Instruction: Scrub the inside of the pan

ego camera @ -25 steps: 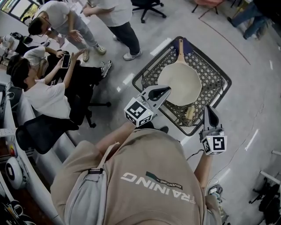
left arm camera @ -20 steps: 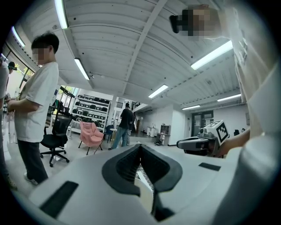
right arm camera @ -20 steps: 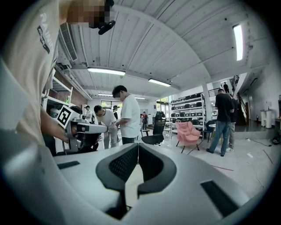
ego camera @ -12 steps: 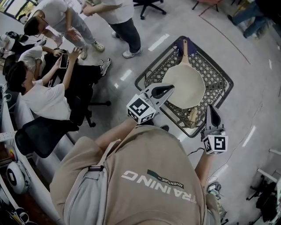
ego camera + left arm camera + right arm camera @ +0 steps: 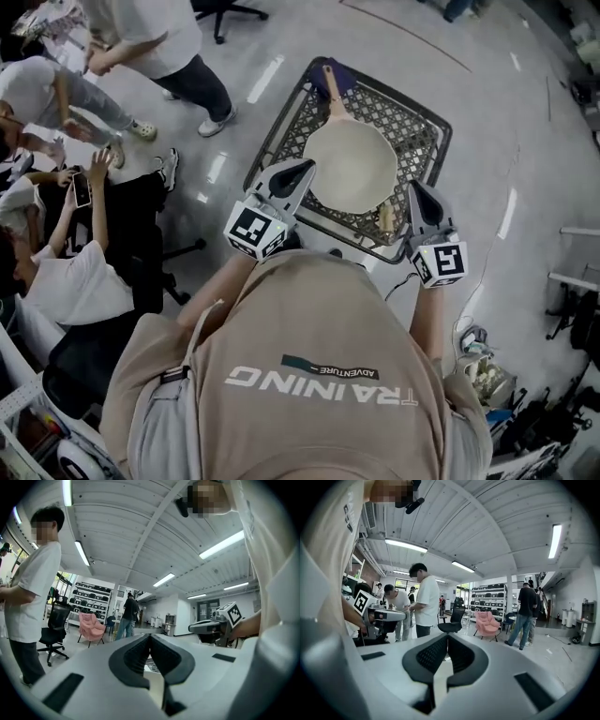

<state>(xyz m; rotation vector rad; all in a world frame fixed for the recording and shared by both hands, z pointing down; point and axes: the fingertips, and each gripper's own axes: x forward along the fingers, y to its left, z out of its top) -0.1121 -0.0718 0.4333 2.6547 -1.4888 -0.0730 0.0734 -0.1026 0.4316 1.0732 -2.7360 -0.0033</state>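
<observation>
From the head view we see the left gripper (image 5: 304, 169) and the right gripper (image 5: 415, 190) held out side by side over the near edge of a black wire basket (image 5: 429, 122), while our own back fills the lower half of the frame and covers most of both arms. The pan (image 5: 350, 167) lies in the basket with its cream inside facing up, ahead of and between the two grippers. The left tip sits over its near left rim. Its wooden handle (image 5: 330, 82) points away from both, and the far end crosses a blue patch we cannot identify. A small yellowish lump (image 5: 384, 218) lies just left of the right tip, too small to name. In the left gripper view the jaws meet tip to tip and hold nothing. Only a sliver of lattice and pale surface shows through the slot below them, and the rest of the pan is hidden under the gripper's body. In the right gripper view the jaws are likewise pressed together and empty, and the pan is wholly out of sight beneath them. Beyond the tips stand a person in a white shirt (image 5: 425, 602) and a pink armchair (image 5: 486, 623)
</observation>
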